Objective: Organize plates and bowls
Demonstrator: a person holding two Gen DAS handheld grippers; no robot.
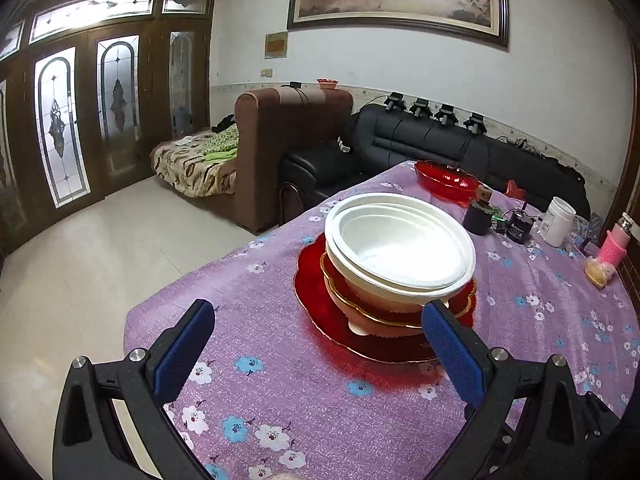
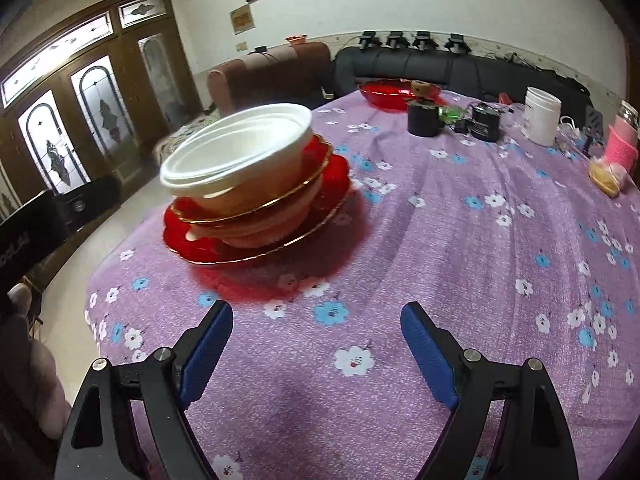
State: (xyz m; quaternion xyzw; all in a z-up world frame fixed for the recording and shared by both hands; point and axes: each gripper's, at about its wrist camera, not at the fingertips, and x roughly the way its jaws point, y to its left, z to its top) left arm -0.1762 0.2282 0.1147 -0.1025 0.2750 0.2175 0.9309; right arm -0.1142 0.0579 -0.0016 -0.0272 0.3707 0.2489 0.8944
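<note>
the left gripper [image 1: 318,314] has its fingers spread wide with nothing in them, just in front of the stack: white bowls [image 1: 400,246] on a red plate [image 1: 320,300]. only this view looks down into the top bowl. the right gripper [image 2: 316,314] is spread wide and empty too, over bare purple tablecloth [image 2: 400,240]. its view shows the stack from the side, near the table's left edge, with lots of free cloth to the right.
</note>
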